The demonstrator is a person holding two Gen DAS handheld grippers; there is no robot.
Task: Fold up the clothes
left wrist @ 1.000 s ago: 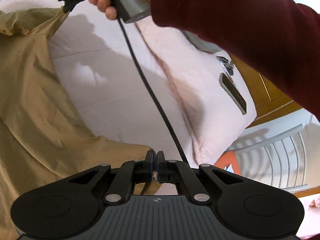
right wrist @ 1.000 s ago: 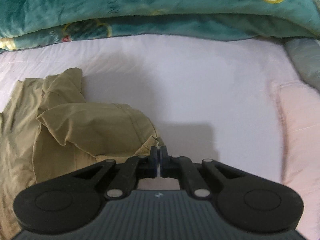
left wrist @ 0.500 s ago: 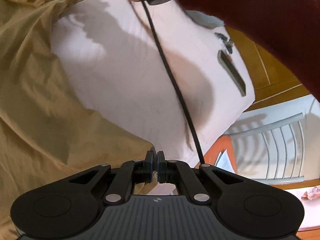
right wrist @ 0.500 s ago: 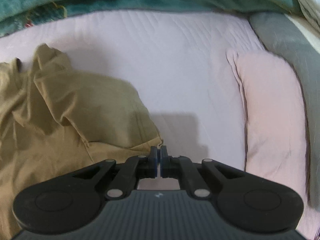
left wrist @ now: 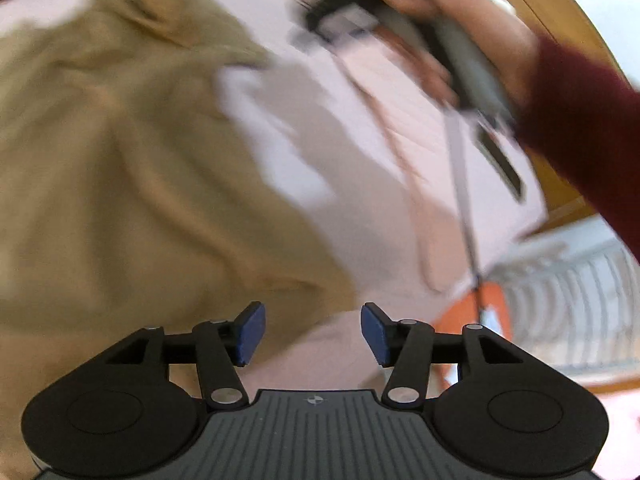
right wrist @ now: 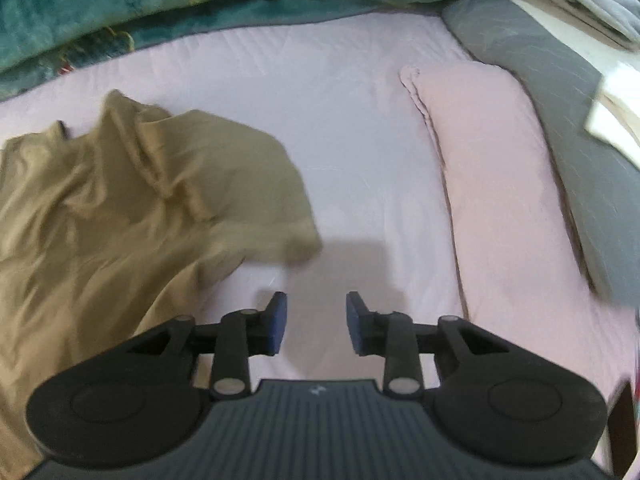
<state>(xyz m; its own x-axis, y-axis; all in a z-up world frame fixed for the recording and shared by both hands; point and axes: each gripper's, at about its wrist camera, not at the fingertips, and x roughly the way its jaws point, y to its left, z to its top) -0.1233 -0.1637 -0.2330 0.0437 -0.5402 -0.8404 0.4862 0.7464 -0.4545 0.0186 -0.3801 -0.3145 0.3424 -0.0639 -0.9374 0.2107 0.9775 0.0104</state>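
A khaki garment [left wrist: 120,168] lies rumpled on the pale bed sheet [left wrist: 304,152], filling the left half of the blurred left wrist view. My left gripper [left wrist: 312,334] hangs over its near edge, jaws opening, with nothing between the blue pads. In the right wrist view the same garment [right wrist: 132,208] spreads at the left, its corner lying loose on the sheet [right wrist: 328,128]. My right gripper [right wrist: 316,322] is just right of that corner, jaws opening and empty. The right gripper [left wrist: 320,26] also shows blurred at the top of the left wrist view, held by a hand in a dark red sleeve [left wrist: 580,128].
A teal blanket [right wrist: 200,4] is piled along the far side of the bed. A pink pillow [right wrist: 496,184] and a grey one [right wrist: 560,112] lie at the right. A dark flat object [left wrist: 500,160] rests on the pillow; a metal chair back [left wrist: 568,300] stands beside the bed.
Both grippers were shut on the garment's edge and have let it go. Both have pulled away from the cloth, whose corner now lies on the sheet.
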